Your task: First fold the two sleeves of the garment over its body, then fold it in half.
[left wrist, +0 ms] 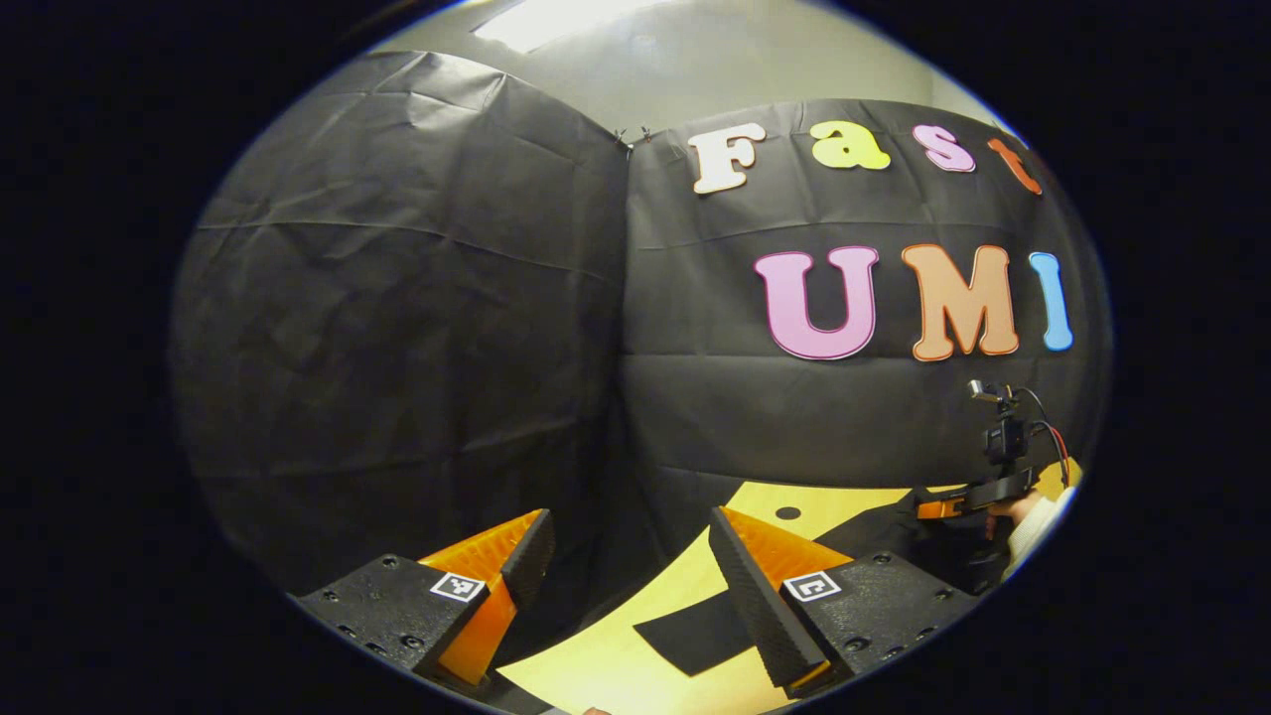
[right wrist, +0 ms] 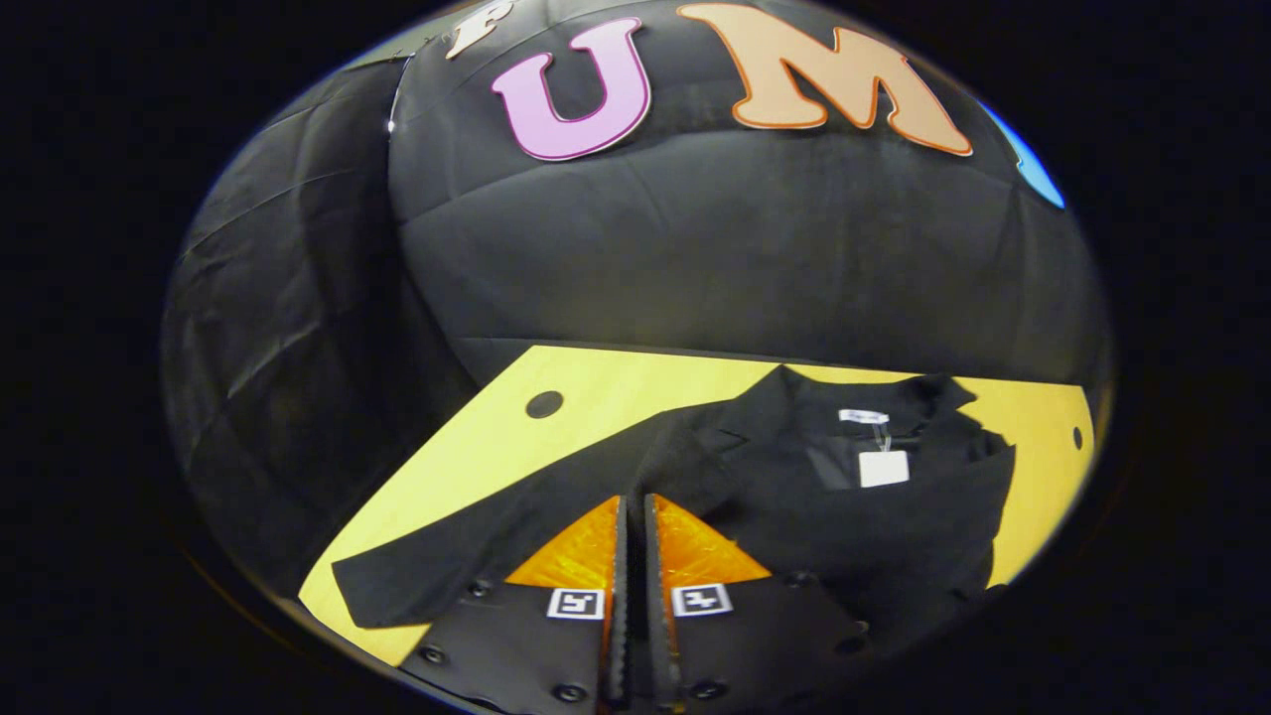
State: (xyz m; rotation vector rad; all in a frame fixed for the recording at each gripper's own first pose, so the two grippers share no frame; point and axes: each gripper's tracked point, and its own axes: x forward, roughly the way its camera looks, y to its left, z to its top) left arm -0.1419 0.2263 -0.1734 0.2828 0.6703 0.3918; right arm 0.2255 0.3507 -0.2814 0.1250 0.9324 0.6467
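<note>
A black jacket (right wrist: pixel 794 497) lies spread on the yellow table (right wrist: pixel 477 437), one sleeve (right wrist: pixel 477 556) stretched toward 8 o'clock in the right gripper view. The right hand-held gripper (right wrist: pixel 632 556) has its fingers nearly together above that sleeve, holding nothing visible. The left hand-held gripper (left wrist: pixel 626 576) hangs with its fingers wide apart, a sleeve end (left wrist: pixel 695 636) on the table below.

Black cloth wall (left wrist: pixel 417 328) creased, two panels meeting at a vertical seam near 12 o'clock; pale ceiling (left wrist: pixel 695 70) above with bright light panel (left wrist: pixel 541 18) at 11 o'clock; yellow bench (right wrist: pixel 635 387) with round dark hole (right wrist: pixel 544 404).
</note>
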